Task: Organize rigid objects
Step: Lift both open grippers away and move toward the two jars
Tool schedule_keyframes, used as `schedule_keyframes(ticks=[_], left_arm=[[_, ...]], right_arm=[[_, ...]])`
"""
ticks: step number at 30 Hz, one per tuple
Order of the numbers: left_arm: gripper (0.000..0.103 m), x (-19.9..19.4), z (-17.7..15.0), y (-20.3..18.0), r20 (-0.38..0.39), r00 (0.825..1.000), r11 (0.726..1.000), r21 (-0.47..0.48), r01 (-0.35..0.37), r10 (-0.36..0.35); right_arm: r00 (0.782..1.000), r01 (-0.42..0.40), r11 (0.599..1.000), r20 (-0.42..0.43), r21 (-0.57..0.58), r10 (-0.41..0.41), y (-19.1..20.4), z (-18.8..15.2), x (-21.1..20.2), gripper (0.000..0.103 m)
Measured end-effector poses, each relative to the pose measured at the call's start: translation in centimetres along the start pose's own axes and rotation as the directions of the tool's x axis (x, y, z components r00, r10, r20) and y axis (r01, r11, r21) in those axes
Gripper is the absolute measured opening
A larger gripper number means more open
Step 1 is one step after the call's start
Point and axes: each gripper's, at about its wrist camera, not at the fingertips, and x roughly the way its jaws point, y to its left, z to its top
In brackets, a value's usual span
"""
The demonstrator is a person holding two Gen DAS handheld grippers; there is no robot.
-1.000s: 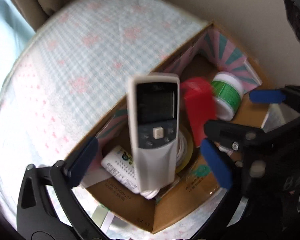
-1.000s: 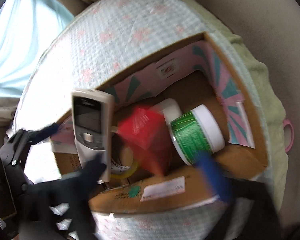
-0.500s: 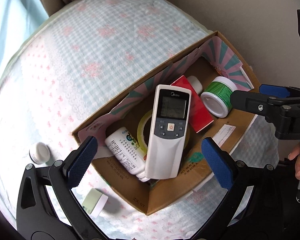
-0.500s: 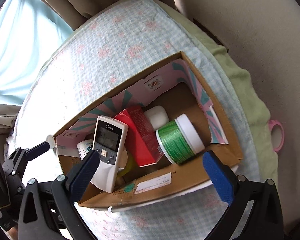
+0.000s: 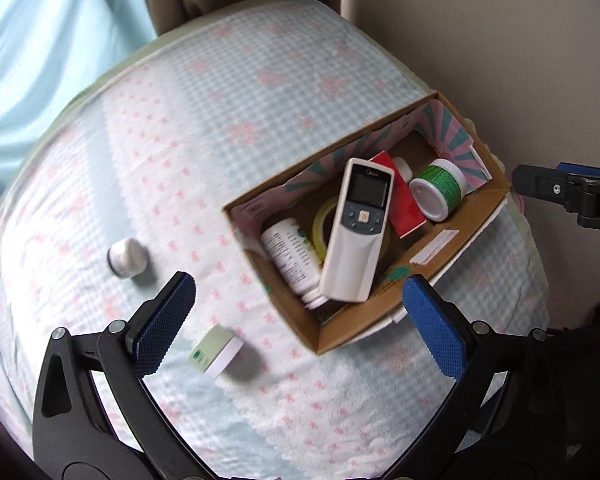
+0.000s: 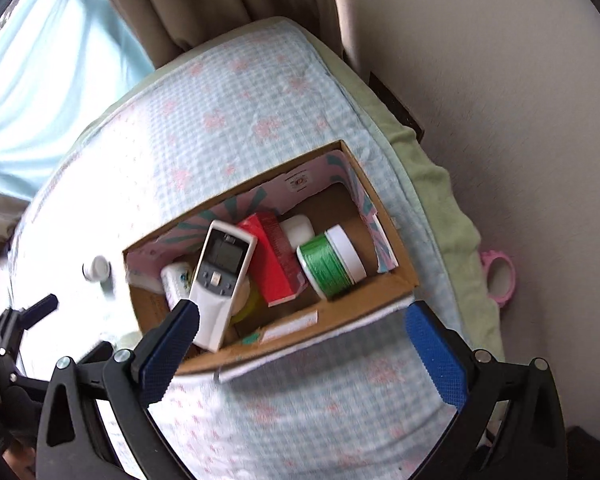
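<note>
The cardboard box (image 5: 452, 254) sits on the patterned bedspread (image 5: 228, 92), and the white remote control (image 5: 360, 228), a second ago dangling upright above it, now lies inside, propped across the tape roll (image 5: 322, 226) and white bottle (image 5: 290, 254). That item is judged stowed. Both tongs have pulled back higher: the left gripper (image 5: 296, 326) and right gripper (image 6: 300, 346) gape wide, holding nothing. In the box: one remote, one red carton (image 5: 400, 204), one green jar (image 5: 440, 196), one bottle, one tape roll. Outside remain two: one small white jar (image 5: 126, 258), one pale green box (image 5: 216, 350).
</note>
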Motion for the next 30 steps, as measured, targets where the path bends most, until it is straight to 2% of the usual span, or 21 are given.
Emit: schedule_keyframes(ticks=[5,9,14,17,20,24,30], left_arm=[[0.103,-3.4,-2.5,3.6,0.038,0.999,0.999,-0.031,-0.025,0.026],[0.103,-5.3,-4.2,7.1,0.056,0.998,0.997,-0.076,-0.017,0.021],[0.103,-6.6,-6.3,12.0,0.060,0.998,0.991,-0.130,-0.025,0.033],[0.103,-7.2,-7.4,15.1,0.056,0.997,0.984,-0.172,-0.041,0.051],[0.103,-7.6,-8.0,17.9,0.059,0.997,0.980,-0.194,-0.038,0.050],[0.103,-7.5,-8.3,21.3,0.048,0.997,0.982,-0.182,-0.056,0.066],[0.103,-4.7,-7.1,25.5,0.030,0.999,0.989,-0.146,-0.021,0.025]], right_arm=[[0.999,0.046,0.995,0.033,-0.092,-0.044,3.3,-1.7,-3.0,0.103],[0.993,0.091,0.984,0.083,-0.155,-0.079,6.7,-3.0,-4.8,0.103],[0.993,0.087,0.975,0.100,-0.205,-0.068,11.1,-4.6,-5.7,0.103],[0.994,0.065,0.976,0.096,-0.210,-0.045,13.5,-5.6,-5.6,0.103],[0.995,0.050,0.985,0.091,-0.167,-0.036,15.4,-6.5,-5.3,0.103],[0.998,0.025,0.994,0.060,-0.109,-0.019,18.0,-7.5,-4.1,0.103],[0.999,0.001,0.987,0.040,-0.162,0.005,23.4,-8.7,-1.3,0.103]])
